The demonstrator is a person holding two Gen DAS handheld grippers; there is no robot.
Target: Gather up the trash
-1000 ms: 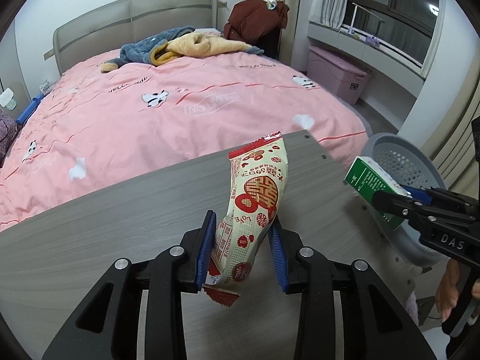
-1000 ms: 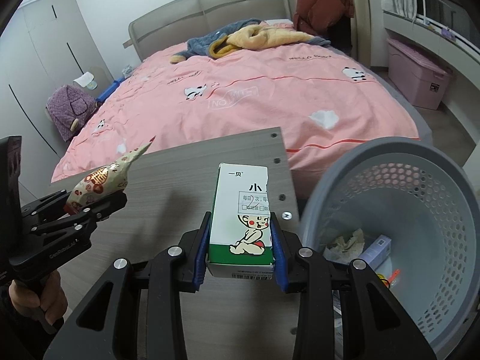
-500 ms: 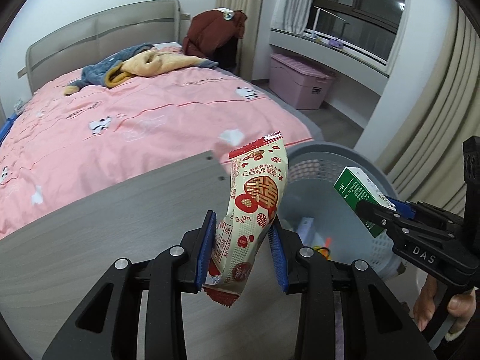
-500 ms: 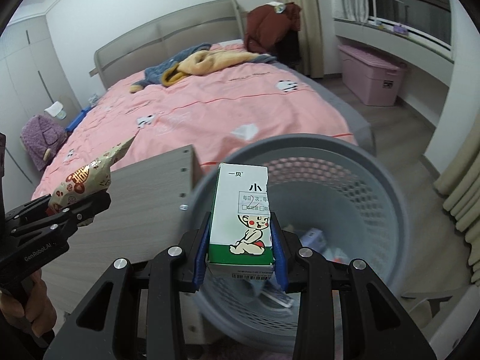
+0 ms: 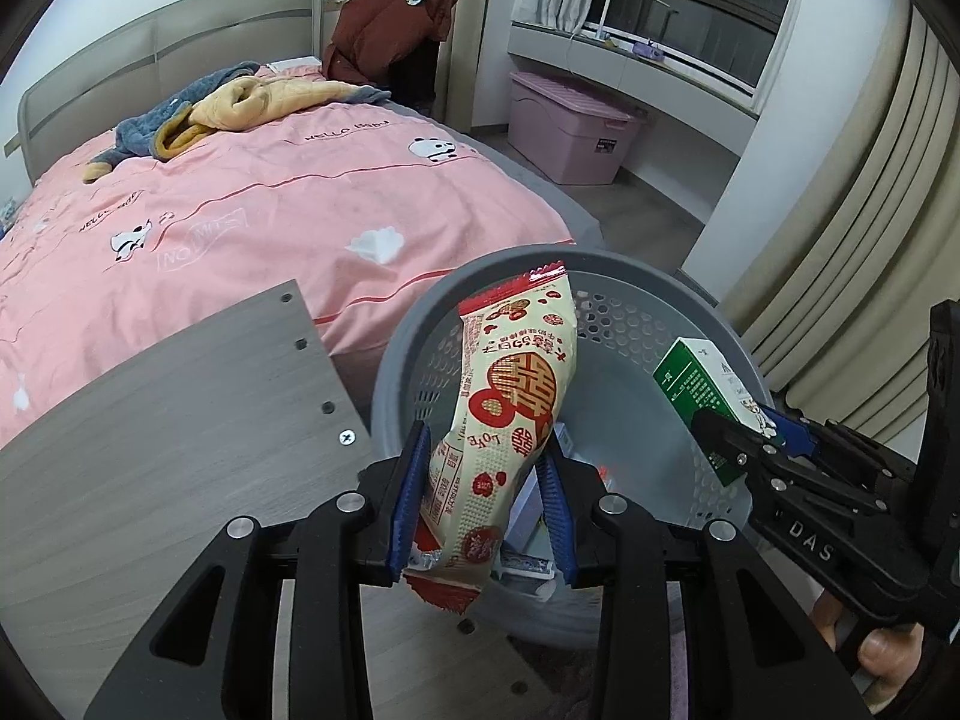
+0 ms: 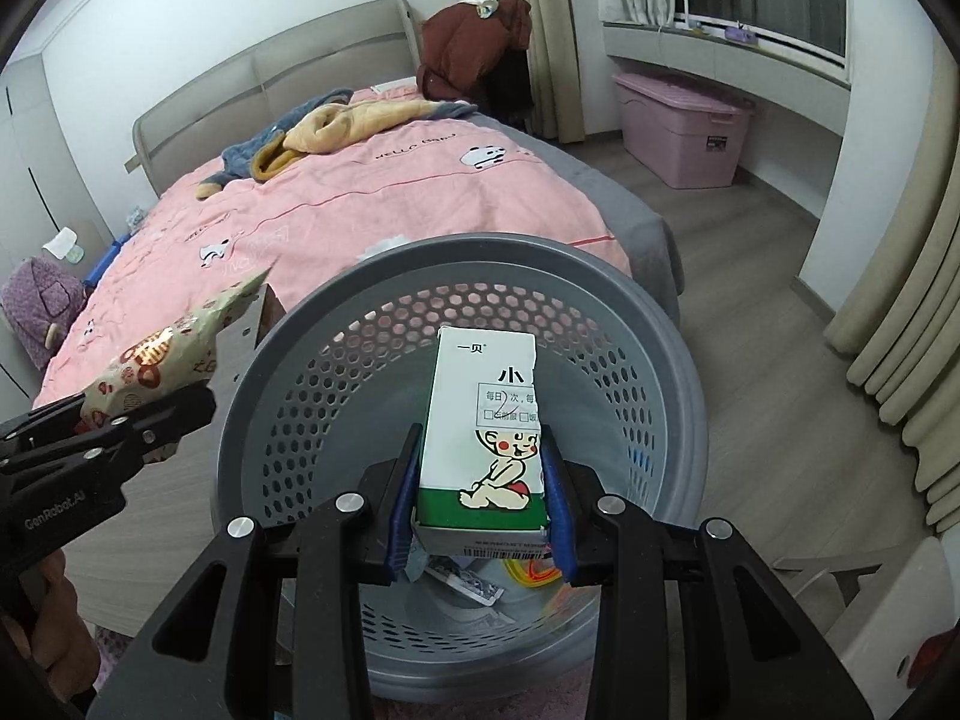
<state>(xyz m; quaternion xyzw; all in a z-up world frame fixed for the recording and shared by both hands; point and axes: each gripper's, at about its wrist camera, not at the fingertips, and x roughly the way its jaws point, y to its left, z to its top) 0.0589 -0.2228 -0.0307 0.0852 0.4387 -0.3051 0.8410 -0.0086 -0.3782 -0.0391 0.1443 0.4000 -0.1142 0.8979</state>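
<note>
Left wrist view shows the left gripper (image 5: 483, 495) clamped on a red-and-cream snack wrapper (image 5: 510, 414), which stands upright between the blue pads and hangs over the near rim of the grey perforated trash basket (image 5: 630, 288). At the right of that view, the right gripper (image 5: 744, 438) pinches a green-and-white carton (image 5: 702, 396) above the basket's far side. From the right wrist camera the carton (image 6: 486, 426), printed with a cartoon baby, sits squarely between the closed-in fingers, directly over the basket's (image 6: 384, 360) open mouth. Below it a few scraps lie at the bottom, possibly foil and a yellow wrapper; they are too hidden to name. The wood-grain tabletop (image 5: 180, 420) lies just beside the basket, to its left. Beyond stands a bed with a pink cover (image 5: 252, 198) and a pink storage box (image 5: 570, 132) near the window.
</note>
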